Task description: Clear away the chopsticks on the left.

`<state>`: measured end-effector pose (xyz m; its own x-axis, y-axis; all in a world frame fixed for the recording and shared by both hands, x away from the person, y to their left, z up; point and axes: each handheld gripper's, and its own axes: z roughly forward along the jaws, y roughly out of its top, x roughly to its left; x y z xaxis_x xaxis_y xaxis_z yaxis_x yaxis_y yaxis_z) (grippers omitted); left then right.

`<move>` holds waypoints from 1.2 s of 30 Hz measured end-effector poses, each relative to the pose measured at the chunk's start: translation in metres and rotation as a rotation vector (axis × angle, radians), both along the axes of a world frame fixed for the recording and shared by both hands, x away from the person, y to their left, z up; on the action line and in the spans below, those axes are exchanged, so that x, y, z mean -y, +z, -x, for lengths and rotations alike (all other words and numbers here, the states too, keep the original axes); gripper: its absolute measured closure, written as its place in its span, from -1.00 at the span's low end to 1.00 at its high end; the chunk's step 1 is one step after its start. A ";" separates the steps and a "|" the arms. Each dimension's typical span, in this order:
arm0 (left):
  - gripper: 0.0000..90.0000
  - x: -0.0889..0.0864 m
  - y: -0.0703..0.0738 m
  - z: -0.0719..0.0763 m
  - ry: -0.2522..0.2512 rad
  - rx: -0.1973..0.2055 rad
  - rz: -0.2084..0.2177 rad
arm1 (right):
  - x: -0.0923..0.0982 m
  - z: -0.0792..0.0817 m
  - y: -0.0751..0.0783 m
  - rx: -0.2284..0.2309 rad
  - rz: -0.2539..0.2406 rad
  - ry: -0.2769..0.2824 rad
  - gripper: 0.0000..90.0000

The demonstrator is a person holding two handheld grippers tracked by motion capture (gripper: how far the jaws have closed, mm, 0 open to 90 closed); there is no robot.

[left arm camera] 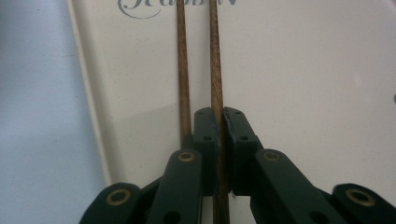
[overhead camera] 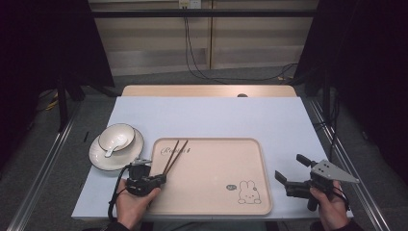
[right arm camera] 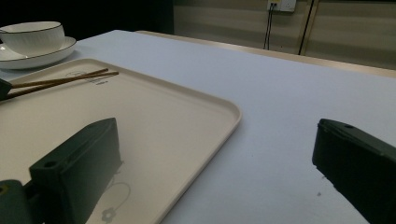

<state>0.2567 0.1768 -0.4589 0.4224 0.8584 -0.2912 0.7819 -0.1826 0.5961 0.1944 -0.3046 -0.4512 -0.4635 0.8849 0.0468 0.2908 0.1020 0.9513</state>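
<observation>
A pale blue mat (overhead camera: 211,115) covers a wooden table set before a dark-curtained room with cables trailing down the back wall. At the table's 7 o'clock the left gripper (overhead camera: 161,179) has its jaws pinched tight on one of two brown chopsticks (overhead camera: 172,155), which lie on the cream tray (overhead camera: 211,207) and point toward 1 o'clock, the other stick just beside the jaws; at 5 o'clock the right gripper (overhead camera: 288,169) hangs wide open off the tray's right edge, holding nothing. Out at 9 o'clock a white bowl (overhead camera: 117,136) with a spoon (overhead camera: 111,149) sits on a plate (overhead camera: 101,161), near the tray's far left corner.
</observation>
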 end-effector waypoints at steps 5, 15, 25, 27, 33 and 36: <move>0.88 0.001 -0.003 -0.001 0.001 -0.023 -0.006 | 0.000 0.000 0.000 0.002 0.000 0.002 -0.98; 0.82 0.001 -0.004 -0.003 0.005 -0.041 -0.003 | 0.000 0.000 0.000 0.001 -0.001 0.000 -0.98; 0.72 0.001 -0.003 -0.003 -0.019 -0.024 0.001 | 0.000 0.000 0.000 -0.002 -0.002 0.006 -0.98; 0.67 0.001 -0.001 -0.003 -0.027 -0.018 0.008 | 0.000 0.000 0.000 0.000 -0.001 0.005 -0.98; 0.40 0.004 0.009 0.001 -0.083 0.035 0.024 | 0.000 0.000 0.000 0.000 -0.002 0.005 -0.98; 0.10 0.002 0.014 0.003 -0.112 0.098 0.027 | 0.001 0.000 0.000 0.004 -0.002 0.005 -0.98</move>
<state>0.2538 0.1748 -0.4445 0.5425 0.7967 -0.2663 0.6953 -0.2480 0.6746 0.1945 -0.3052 -0.4510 -0.4681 0.8825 0.0467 0.2864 0.1015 0.9527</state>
